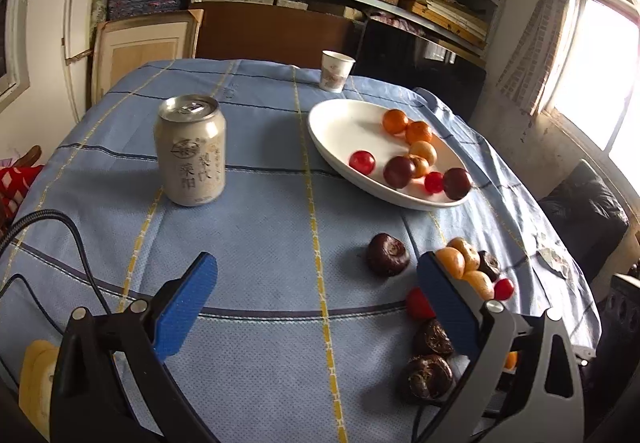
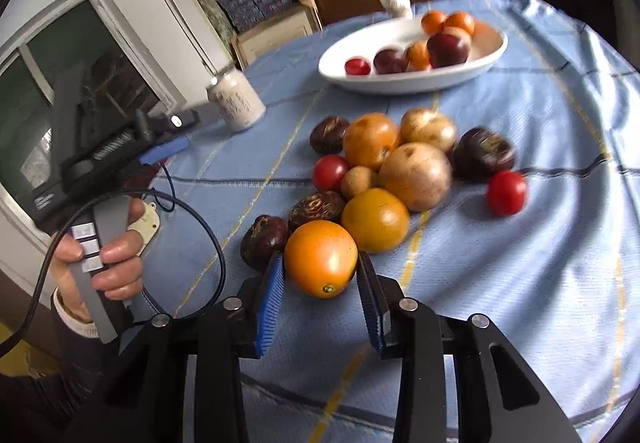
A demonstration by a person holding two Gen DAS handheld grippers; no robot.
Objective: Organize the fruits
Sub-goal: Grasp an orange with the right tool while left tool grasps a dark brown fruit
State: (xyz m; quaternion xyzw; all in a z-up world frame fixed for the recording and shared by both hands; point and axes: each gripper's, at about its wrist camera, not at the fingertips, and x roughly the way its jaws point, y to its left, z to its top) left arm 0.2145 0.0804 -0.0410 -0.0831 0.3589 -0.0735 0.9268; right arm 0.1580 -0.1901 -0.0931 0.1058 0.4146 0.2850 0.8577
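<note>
Right gripper (image 2: 320, 263) is clamped on the nearest orange (image 2: 321, 258), at the near edge of the loose fruit pile on the tablecloth (image 2: 520, 283). Best lifted straight up, clear of neighbours, then carried to the white dish (image 2: 400, 85). Left gripper (image 1: 316, 283) hangs apart, empty. Only the left view shows the dish's bare far half.

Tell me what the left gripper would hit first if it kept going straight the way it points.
Probably just the blue tablecloth: the open left gripper has bare cloth between its fingers. The dark fruit lies slightly right of that line, though depth is unclear.
</note>
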